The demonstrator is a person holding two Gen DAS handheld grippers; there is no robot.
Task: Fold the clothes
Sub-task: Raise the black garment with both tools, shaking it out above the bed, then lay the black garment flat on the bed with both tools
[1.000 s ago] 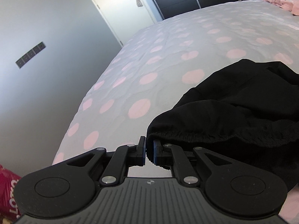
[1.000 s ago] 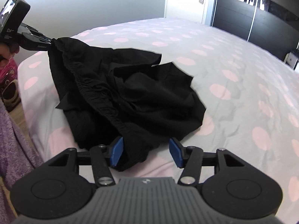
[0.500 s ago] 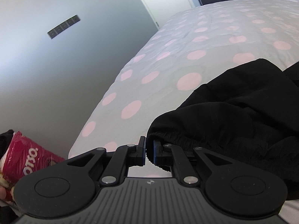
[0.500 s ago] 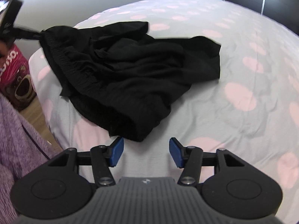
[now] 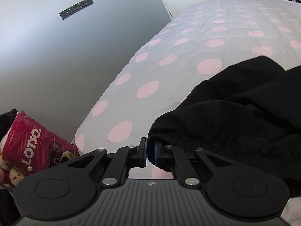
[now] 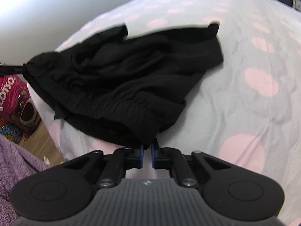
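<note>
- Polka-dot bed carries black shorts, crumpled at frame centre.
- Left tongs clamp the waistband; right tongs pinch its lower edge.
- Best next: draw both corners apart evenly, flattening the cloth before folding.

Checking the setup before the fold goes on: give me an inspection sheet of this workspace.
Surface: bed, pale cover with pink dots, lightly wrinkled.
Job's things: black garment, crumpled near the bed's corner, elastic waistband toward the grippers.
Clutter: nothing seen on the bed.
Grippers: left gripper shut on the garment's edge; right gripper shut on the garment's near edge.
Cables: nothing seen.
Surroundings: red Lotso bag on the floor by the bed, grey wall, purple fleece at the lower left.
</note>
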